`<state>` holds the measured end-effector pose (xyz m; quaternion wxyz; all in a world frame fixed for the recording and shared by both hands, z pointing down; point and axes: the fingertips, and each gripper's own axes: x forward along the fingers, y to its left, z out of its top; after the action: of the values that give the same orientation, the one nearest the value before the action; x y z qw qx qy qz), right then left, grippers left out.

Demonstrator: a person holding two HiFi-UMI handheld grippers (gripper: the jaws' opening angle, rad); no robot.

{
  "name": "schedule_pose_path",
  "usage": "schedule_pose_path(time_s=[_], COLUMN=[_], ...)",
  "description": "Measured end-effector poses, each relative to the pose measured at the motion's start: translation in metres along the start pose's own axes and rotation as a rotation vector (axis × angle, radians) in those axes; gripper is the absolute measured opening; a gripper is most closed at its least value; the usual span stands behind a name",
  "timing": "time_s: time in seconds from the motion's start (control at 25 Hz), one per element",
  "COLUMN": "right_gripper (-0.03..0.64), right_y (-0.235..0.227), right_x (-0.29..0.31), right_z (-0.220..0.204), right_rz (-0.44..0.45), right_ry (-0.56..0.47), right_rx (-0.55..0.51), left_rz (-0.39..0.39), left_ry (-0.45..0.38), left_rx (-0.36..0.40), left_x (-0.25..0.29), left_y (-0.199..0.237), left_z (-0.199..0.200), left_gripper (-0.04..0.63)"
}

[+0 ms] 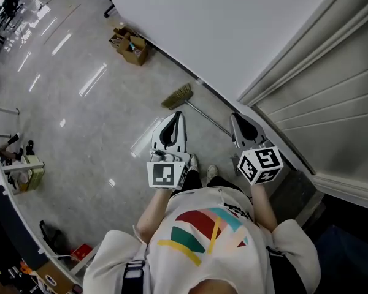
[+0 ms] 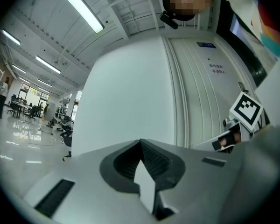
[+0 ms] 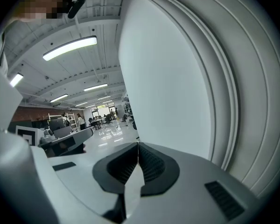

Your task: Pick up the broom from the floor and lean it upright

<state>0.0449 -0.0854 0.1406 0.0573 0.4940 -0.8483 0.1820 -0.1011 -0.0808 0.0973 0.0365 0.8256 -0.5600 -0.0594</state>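
Observation:
The broom lies on the glossy floor along the foot of the white wall, with its straw head (image 1: 178,95) to the left and its thin handle (image 1: 210,121) running right toward the person's feet. My left gripper (image 1: 176,116) hovers just right of the straw head, shut and empty. My right gripper (image 1: 236,117) hangs near the handle's right end, also shut on nothing. In the left gripper view the left gripper (image 2: 141,141) has its jaws closed together and faces the wall; in the right gripper view the right gripper (image 3: 138,143) shows the same. Neither gripper view shows the broom.
A white wall (image 1: 233,29) and a ribbed grey door (image 1: 331,103) stand close ahead. An open cardboard box (image 1: 130,46) sits by the wall to the far left. Shelves and clutter (image 1: 24,164) line the left side. The person's shoes (image 1: 193,162) are below the grippers.

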Motion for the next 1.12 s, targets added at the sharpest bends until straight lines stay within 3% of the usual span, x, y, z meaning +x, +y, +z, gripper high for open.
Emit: schedule_pose_path(time_s=[0.08, 0.28, 0.44, 0.56, 0.64, 0.8, 0.96, 1.12], right_gripper=[0.014, 0.014, 0.014, 0.014, 0.014, 0.014, 0.014, 0.014], right_y=[0.003, 0.002, -0.009, -0.026, -0.043, -0.085, -0.143, -0.2], right_x=[0.007, 0.028, 0.053, 0.074, 0.093, 0.143, 0.201, 0.256], right_z=[-0.006, -0.015, -0.029, -0.043, -0.061, -0.122, -0.209, -0.31], right_rz=[-0.005, 0.002, 0.032, 0.037, 0.038, 0.025, 0.003, -0.017], right_ry=[0.019, 0.051, 0.095, 0.088, 0.072, 0.047, 0.003, -0.027], right_rx=[0.036, 0.014, 0.006, 0.033, 0.042, -0.038, -0.055, -0.119], left_rz=[0.002, -0.01, 0.033, 0.05, 0.047, 0.051, 0.009, -0.021], left_ry=[0.042, 0.042, 0.123, 0.114, 0.119, 0.101, 0.02, -0.038], left_rx=[0.014, -0.025, -0.006, -0.013, 0.007, 0.028, 0.004, 0.037], left_x=[0.002, 0.017, 0.028, 0.042, 0.057, 0.093, 0.131, 0.159], left_y=[0.015, 0.038, 0.065, 0.079, 0.089, 0.118, 0.149, 0.171], left_z=[-0.005, -0.018, -0.046, -0.077, -0.115, -0.201, -0.31, -0.423], left_gripper=[0.044, 0.044, 0.044, 0.044, 0.044, 0.044, 0.044, 0.044])
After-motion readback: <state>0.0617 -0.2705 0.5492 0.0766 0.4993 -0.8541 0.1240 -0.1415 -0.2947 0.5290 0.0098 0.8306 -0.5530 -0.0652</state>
